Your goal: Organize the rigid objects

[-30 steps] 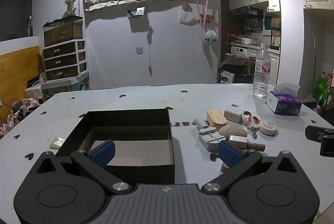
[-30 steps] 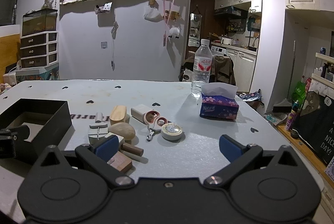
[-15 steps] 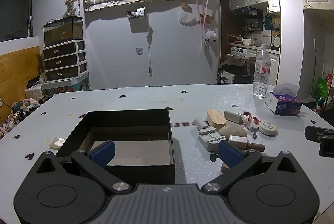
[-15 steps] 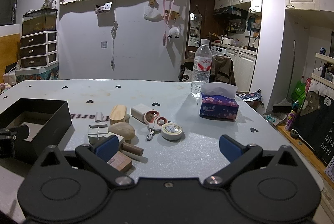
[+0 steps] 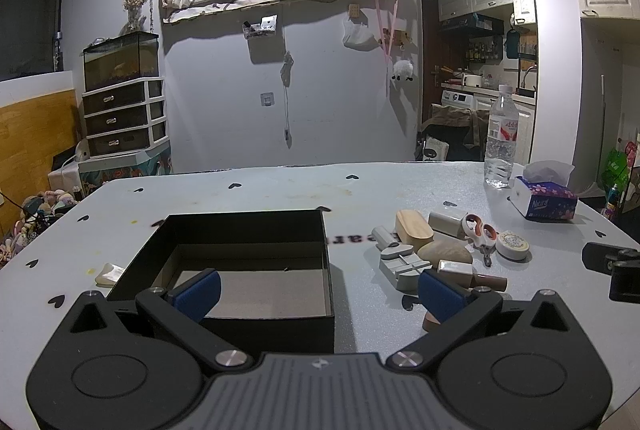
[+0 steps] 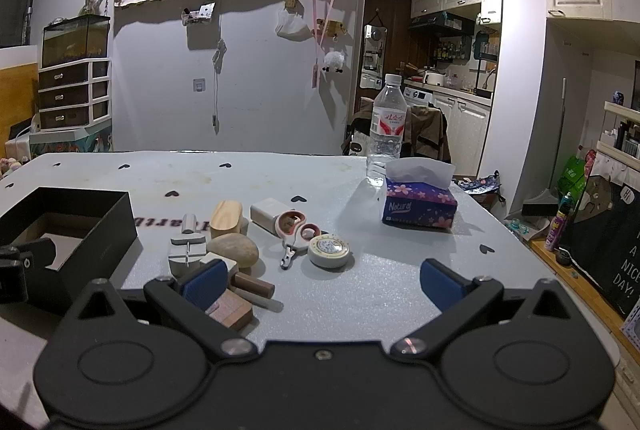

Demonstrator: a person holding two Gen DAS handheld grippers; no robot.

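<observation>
An open black box [image 5: 248,262] stands on the white table; it also shows at the left of the right wrist view [image 6: 76,222]. Right of it lies a cluster: a wooden oval block [image 5: 414,226], a tan stone [image 6: 234,250], a grey tool [image 5: 400,264], pink-handled clippers [image 6: 294,234], a tape roll [image 6: 329,250], a white block [image 6: 266,211], a brown cylinder [image 6: 254,285] and a wooden block [image 6: 232,312]. My left gripper [image 5: 318,294] is open over the box's near edge. My right gripper [image 6: 322,280] is open and empty, near the cluster's front.
A water bottle [image 6: 386,129] and a tissue box [image 6: 418,203] stand at the table's far right. A small white scrap [image 5: 109,273] lies left of the box. The table's right edge drops to a cluttered floor [image 6: 560,230].
</observation>
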